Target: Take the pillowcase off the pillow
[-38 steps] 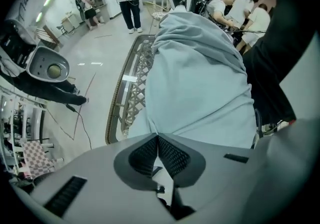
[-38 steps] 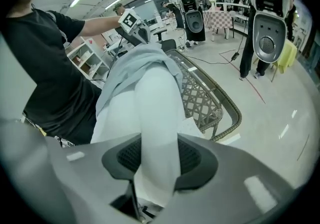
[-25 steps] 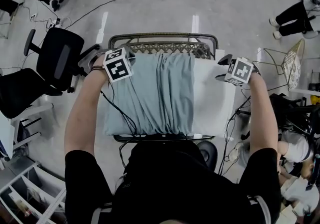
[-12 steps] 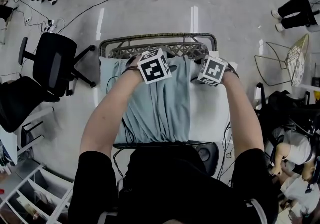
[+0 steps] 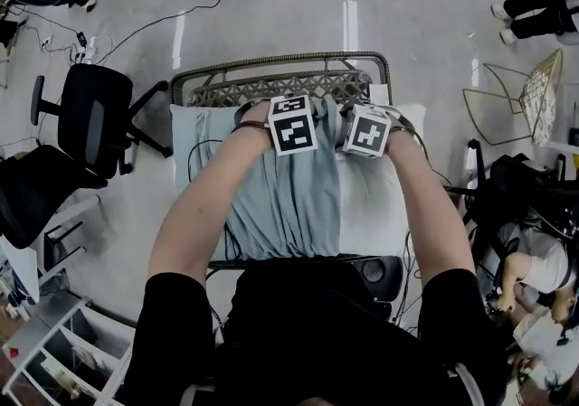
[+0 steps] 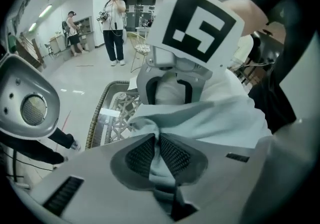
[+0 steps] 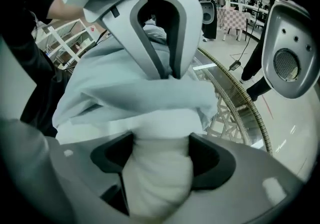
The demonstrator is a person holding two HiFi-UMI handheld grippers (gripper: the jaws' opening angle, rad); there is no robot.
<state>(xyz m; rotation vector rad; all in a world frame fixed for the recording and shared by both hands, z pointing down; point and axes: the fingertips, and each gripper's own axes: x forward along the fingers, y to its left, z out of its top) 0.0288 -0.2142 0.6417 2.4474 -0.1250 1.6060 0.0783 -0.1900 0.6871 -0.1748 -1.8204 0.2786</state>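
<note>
My left gripper (image 6: 159, 153): fingers had just closed narrow, pinching a fold of blue pillowcase (image 5: 289, 201). Right gripper (image 7: 157, 160): fingers, just widened, clamped the white pillow (image 5: 375, 205) at the far edge, lying on the wicker frame (image 5: 271, 88).

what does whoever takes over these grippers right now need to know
Left gripper: jaws have just been closing and now pinch a fold of the blue pillowcase near its far edge.
Right gripper: jaws have just been opening; a thick bunch of the white pillow is squeezed between them.
The pillow lies on the wicker-rimmed table, with both grippers side by side at its far edge.
Done: the pillow's right part is bare.
Left: the pillowcase covers the rest; probably pull it off leftward while the pillow is held.
</note>
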